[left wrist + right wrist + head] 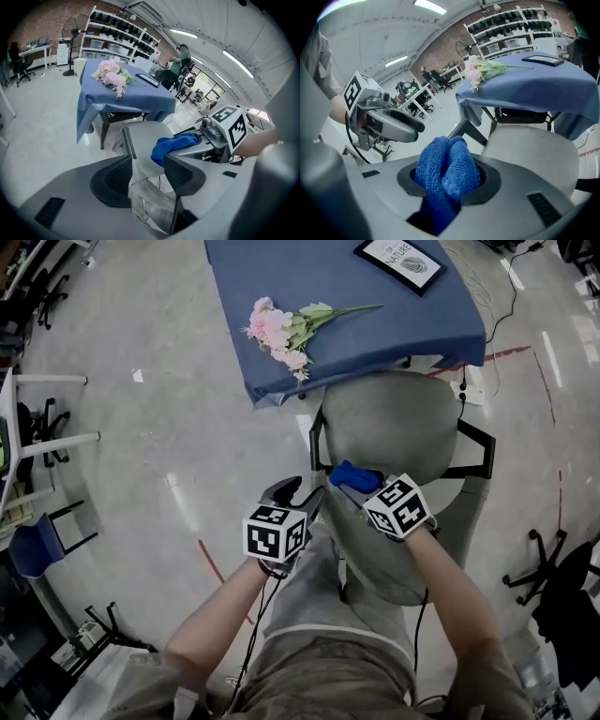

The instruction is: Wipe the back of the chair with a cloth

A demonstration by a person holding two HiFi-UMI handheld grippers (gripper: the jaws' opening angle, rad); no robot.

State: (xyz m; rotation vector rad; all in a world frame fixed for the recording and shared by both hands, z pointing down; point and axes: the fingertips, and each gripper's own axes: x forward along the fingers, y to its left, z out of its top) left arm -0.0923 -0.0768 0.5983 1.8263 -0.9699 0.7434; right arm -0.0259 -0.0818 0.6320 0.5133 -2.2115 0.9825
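Observation:
The grey chair has its seat (394, 423) under the table's edge and its back (375, 554) toward me. My right gripper (354, 479) is shut on a bunched blue cloth (349, 474) (447, 171) at the top of the chair back. The cloth (173, 143) fills the jaws of the right gripper (447, 183). My left gripper (292, 491) (147, 173) sits just left of it. Its jaws are closed on the chair back's grey mesh edge (145, 194). From the right gripper view the left gripper (401, 129) shows at the left and the seat (534, 150) beyond.
A table with a blue cover (347, 296) stands just past the chair, carrying pink flowers (281, 329) and a framed sign (403, 261). The chair's black armrests (483, 442) stick out. A black office chair (558, 582) is at right, a white desk (37, 437) and a blue chair (33, 545) at left.

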